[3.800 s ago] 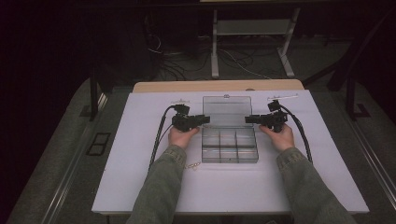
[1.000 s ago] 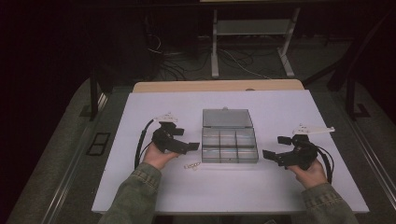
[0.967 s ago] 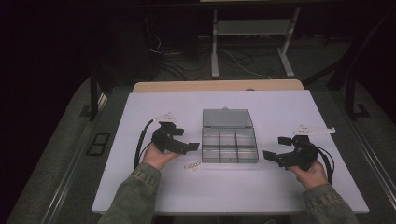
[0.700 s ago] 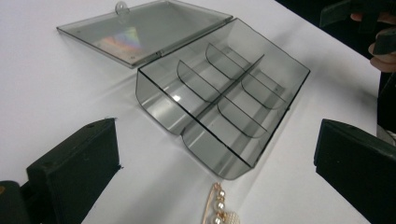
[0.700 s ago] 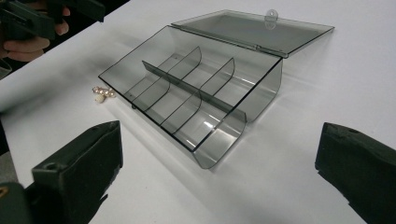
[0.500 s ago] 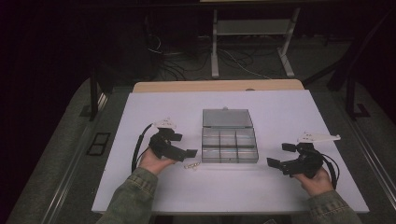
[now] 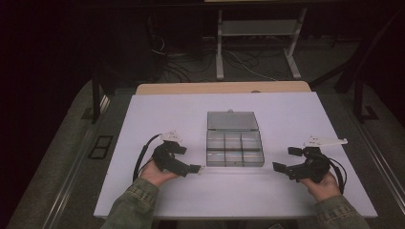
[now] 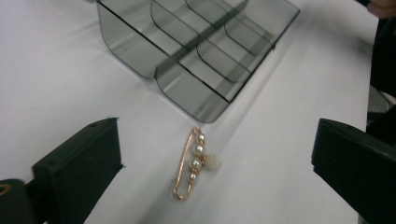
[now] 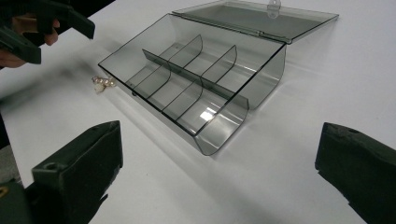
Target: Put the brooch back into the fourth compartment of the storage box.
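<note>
Your left tongs [image 8: 212,175] are standing released, jaws wide apart, and are straddling the gold pearl pin [image 8: 195,163] without touching it. The pin is lying flat on the white desk [image 7: 291,114], just beside the near corner of the clear divided box [image 8: 196,51]. Your right tongs [image 9: 219,179] are also gaping released, gripping nothing, well apart from the box's right side. The box lid [image 9: 257,16] is lying open behind the compartments.
</note>
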A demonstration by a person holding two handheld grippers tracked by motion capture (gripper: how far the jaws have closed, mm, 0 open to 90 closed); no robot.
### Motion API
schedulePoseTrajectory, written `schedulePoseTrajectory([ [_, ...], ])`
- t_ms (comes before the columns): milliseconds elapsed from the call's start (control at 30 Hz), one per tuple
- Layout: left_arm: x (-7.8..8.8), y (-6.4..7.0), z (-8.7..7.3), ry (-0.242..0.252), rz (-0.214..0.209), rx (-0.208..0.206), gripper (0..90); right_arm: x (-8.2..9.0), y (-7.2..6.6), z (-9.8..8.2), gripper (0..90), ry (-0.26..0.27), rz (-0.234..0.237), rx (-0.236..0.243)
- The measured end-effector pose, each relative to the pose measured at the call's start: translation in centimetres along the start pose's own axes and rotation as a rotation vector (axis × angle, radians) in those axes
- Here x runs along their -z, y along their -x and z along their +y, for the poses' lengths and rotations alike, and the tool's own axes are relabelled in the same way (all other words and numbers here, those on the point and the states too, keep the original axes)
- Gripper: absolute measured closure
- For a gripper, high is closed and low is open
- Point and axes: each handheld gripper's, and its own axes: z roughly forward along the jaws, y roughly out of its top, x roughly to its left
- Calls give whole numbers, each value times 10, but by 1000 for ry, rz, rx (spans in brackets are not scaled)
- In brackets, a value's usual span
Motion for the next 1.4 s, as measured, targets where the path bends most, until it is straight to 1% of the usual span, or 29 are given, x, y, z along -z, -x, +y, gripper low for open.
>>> schedulePoseTrajectory([
  [67, -2, 0, -2, -22, -2, -9, 19, 0, 0, 0, 7, -6, 1, -4],
  [267, -7, -1, -7, -60, -4, -25, 41, -2, -1, -1, 7, -13, 4, 1],
  [400, -9, -2, -8, -59, -11, -26, 58, -3, 0, -2, 7, -19, 0, 6],
  [467, -10, -3, -9, -63, -8, -37, 79, -3, -1, -2, 7, -23, 3, 3],
  [533, -11, -4, -10, -65, -7, -35, 97, -3, -1, -2, 6, -24, 4, 2],
  [633, -12, -6, -10, -65, -2, -43, 137, -4, 0, -2, 7, -24, 6, 6],
  [667, -12, -7, -10, -66, -3, -53, 144, -3, -1, -2, 6, -24, 6, 6],
  [700, -13, -8, -11, -67, -3, -52, 153, -3, -1, -2, 7, -25, 6, 6],
  [867, -17, -8, -13, -74, 28, -81, 240, -4, 0, -2, 6, -27, 4, 6],
  [900, -17, -8, -13, -80, 26, -92, 275, -4, 0, -2, 6, -26, 5, 5],
  [933, -18, -8, -13, -86, 22, -94, 296, -4, 0, -2, 6, -27, 5, 5],
  [967, -18, -8, -13, -89, 26, -106, 317, -4, 0, -2, 7, -27, 5, 7],
  [1167, -23, -8, -14, -108, 47, -117, 426, -5, 0, -3, 6, -39, 8, 5],
  [1200, -23, -8, -15, -118, 54, -131, 439, -5, 0, -3, 6, -39, 7, 4],
  [1400, -25, -8, -16, -121, 70, -147, 498, -5, 0, -3, 7, -45, 7, 1],
])
